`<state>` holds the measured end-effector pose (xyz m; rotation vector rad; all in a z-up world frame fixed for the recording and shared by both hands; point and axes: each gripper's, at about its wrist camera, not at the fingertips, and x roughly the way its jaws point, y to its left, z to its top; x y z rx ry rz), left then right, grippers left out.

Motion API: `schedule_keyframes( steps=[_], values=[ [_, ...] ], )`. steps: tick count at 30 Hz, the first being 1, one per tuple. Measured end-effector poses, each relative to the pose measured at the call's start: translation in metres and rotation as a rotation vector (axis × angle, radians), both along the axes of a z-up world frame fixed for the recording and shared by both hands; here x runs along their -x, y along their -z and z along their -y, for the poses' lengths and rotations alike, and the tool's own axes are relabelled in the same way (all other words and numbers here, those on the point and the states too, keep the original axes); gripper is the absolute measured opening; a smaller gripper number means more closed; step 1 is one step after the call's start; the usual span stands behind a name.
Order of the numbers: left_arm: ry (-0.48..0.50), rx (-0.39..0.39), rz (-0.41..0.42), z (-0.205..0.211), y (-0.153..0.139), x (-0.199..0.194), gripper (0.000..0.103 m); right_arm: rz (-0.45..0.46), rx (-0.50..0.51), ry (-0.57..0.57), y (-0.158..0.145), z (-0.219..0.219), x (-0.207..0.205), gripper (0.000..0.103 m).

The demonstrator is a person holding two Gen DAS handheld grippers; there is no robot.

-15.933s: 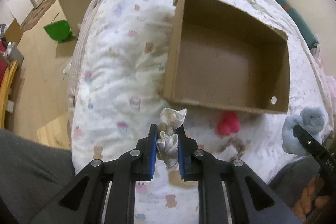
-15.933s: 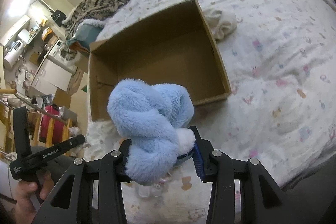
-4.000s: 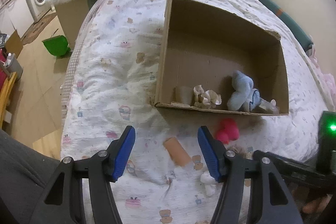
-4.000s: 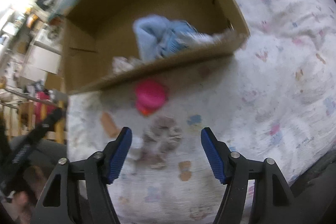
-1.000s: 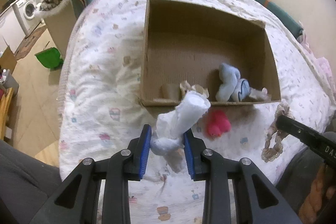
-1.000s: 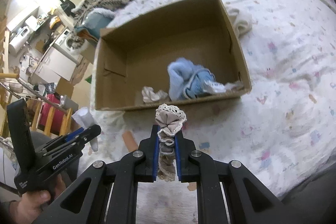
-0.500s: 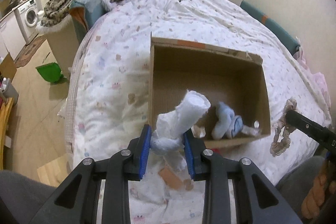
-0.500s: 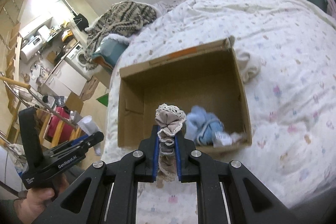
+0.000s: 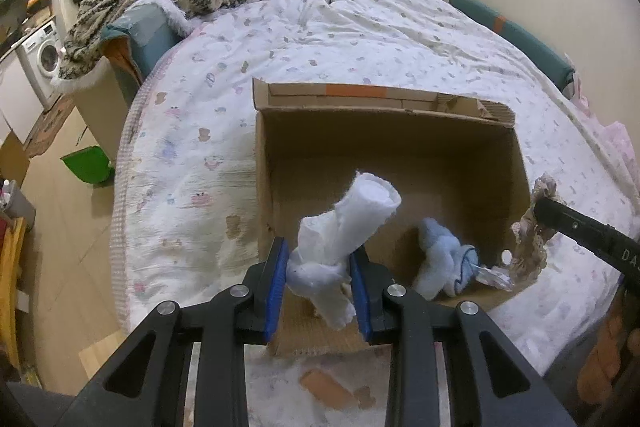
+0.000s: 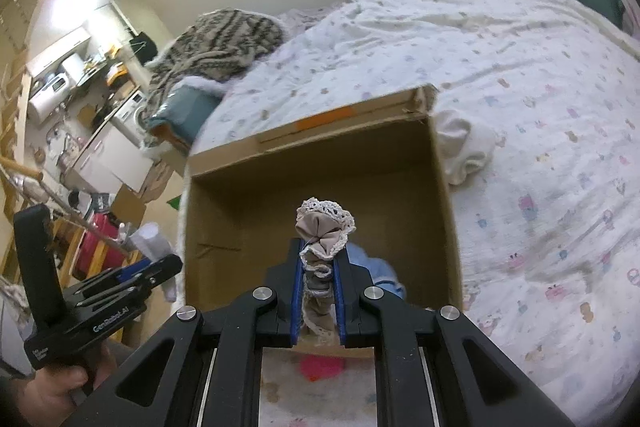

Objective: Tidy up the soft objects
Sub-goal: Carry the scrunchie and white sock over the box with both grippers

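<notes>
Your left gripper (image 9: 319, 281) has its jaws pinching a rolled white cloth (image 9: 348, 223) above the near edge of the cardboard box (image 9: 400, 147) on the bed (image 9: 360, 27). Your right gripper (image 10: 319, 291) pinches a lace-trimmed beige scrunchie (image 10: 324, 231) over the box. Only the left view shows the blue plush (image 9: 442, 263) clearly; only the right shows the pink toy (image 10: 322, 367) outside.

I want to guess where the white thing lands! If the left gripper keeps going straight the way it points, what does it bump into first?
Probably the inside of the cardboard box. The left gripper, shut on the white rolled cloth, points over the near wall; depth is unclear.
</notes>
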<state>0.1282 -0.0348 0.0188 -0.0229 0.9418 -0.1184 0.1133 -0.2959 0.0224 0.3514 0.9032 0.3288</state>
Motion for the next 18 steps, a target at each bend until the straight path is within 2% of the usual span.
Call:
schedule_keyframes(
  steps=[7, 11, 18],
  values=[
    [-0.018, 0.027, -0.066, -0.002, 0.035, -0.008, 0.027, -0.024, -0.003, -0.027, 0.024, -0.010, -0.007, 0.015],
    [0.000, 0.009, -0.062, 0.005, 0.038, -0.005, 0.028, -0.002, 0.020, -0.094, 0.026, -0.029, -0.011, 0.015],
    [0.001, 0.000, -0.081, 0.009, 0.043, -0.006, 0.028, -0.034, 0.017, -0.144, 0.039, -0.048, -0.018, 0.015]
  ],
)
